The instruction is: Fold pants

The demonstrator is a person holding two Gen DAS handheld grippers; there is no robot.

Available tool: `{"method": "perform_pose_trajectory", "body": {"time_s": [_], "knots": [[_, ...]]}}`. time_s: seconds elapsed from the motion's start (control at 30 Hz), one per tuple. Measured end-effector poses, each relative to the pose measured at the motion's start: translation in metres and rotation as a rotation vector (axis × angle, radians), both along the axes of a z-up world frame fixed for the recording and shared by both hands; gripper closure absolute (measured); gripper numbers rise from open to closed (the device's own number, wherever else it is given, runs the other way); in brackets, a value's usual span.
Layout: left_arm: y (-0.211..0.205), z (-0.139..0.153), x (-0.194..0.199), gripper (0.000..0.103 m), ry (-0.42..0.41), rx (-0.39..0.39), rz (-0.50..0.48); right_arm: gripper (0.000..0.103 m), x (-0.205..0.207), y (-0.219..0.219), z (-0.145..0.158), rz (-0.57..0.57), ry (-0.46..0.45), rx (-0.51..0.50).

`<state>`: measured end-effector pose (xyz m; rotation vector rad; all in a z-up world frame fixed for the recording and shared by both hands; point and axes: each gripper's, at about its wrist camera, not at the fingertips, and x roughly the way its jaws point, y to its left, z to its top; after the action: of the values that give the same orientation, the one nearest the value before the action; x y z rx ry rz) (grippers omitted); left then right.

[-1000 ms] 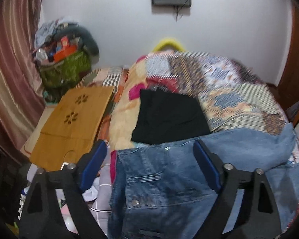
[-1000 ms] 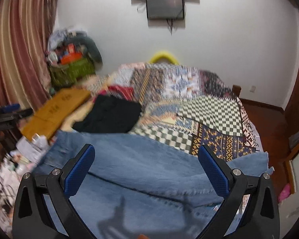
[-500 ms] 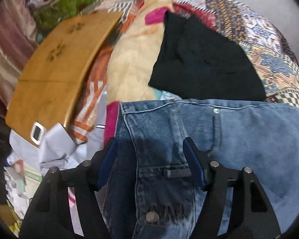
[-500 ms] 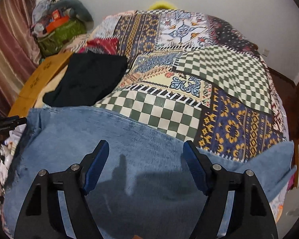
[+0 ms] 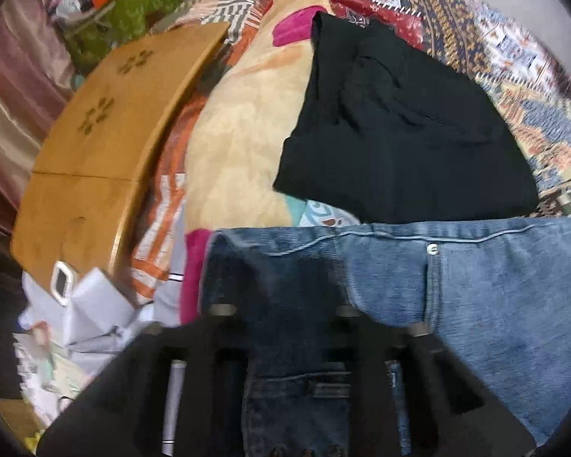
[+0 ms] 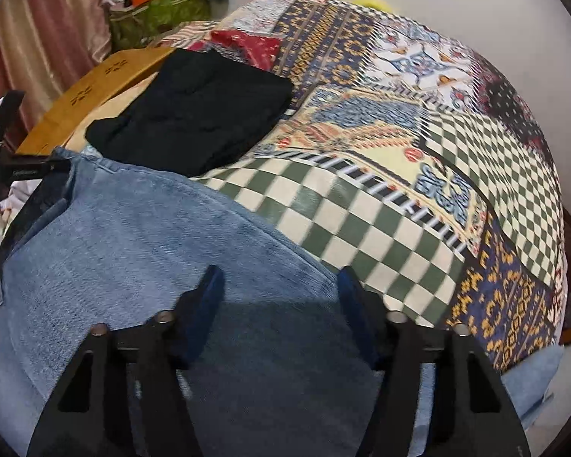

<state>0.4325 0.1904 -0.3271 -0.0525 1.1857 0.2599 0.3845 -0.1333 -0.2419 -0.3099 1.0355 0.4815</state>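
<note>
Blue jeans [image 5: 495, 285] lie spread across the near part of the bed, waistband toward the left. My left gripper [image 5: 281, 316] points steeply down at the waistband corner. Its jaws are closing, with a dark fold of denim bunched between them that hides the pads. In the right wrist view the leg of the jeans [image 6: 133, 236] runs under my right gripper [image 6: 281, 289]. The right jaws are closing too, but the blue pads [image 6: 209, 293] still stand apart over flat denim near its far edge.
A folded black garment [image 5: 399, 133] lies on the patchwork bedspread [image 6: 399, 190] just beyond the jeans. A wooden lap table [image 5: 95, 144] leans at the bed's left side, with white papers [image 5: 87, 312] below it. A green bag [image 5: 133, 15] and a curtain [image 5: 11, 95] stand further left.
Both grippers came down onto the jeans and tipped downward. The left jaws went from wide to closed on the waistband corner. The right jaws narrowed by about half.
</note>
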Motion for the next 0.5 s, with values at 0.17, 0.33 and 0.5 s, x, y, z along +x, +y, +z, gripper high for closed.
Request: {"method": "perform_pose_trajectory", "body": {"time_s": [0.17, 0.33, 0.5], "knots": [[0.003, 0.003, -0.007, 0.094, -0.007, -0.046, 0.036, 0.085, -0.012, 0.006, -0.002, -0.037, -0.007, -0.006], [-0.004, 0.037, -0.018, 0.097, -0.079, 0.084, 0.030, 0.103, -0.020, 0.011, 0.003, -0.011, -0.013, -0.007], [0.002, 0.087, -0.022, 0.097, -0.189, 0.150, 0.039, 0.103, -0.017, 0.010, 0.054, -0.046, -0.223, -0.009]]}}
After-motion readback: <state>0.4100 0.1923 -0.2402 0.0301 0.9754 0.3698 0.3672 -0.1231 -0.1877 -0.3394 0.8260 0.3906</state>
